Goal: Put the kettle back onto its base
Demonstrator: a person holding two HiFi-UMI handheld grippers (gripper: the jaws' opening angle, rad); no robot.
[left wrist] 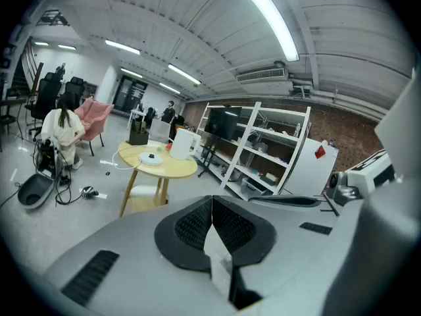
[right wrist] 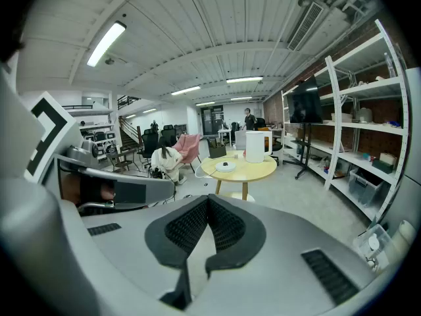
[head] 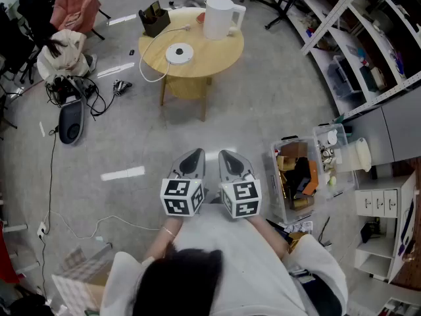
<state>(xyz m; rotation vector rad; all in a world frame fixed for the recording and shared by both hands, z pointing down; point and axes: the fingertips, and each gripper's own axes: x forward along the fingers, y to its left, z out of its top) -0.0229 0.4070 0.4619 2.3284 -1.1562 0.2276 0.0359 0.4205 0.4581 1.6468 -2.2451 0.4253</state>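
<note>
Standing well back, so I'd say it's only the approach step: left gripper [head: 195,154] and right gripper [head: 227,154] are both pressed together, empty. Far ahead of them, the kettle [head: 220,17] sits on the table [head: 220,56], apart from its base [head: 179,53]. Next: close in, spread one gripper for the handle.

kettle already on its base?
No, the kettle stands on the table, apart from the round white base.

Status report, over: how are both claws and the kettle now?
Left claw shut, empty; right claw shut, empty. Kettle upright on round table, beside its base, not on it. Claws far from table; no obstacle seen between.
</note>
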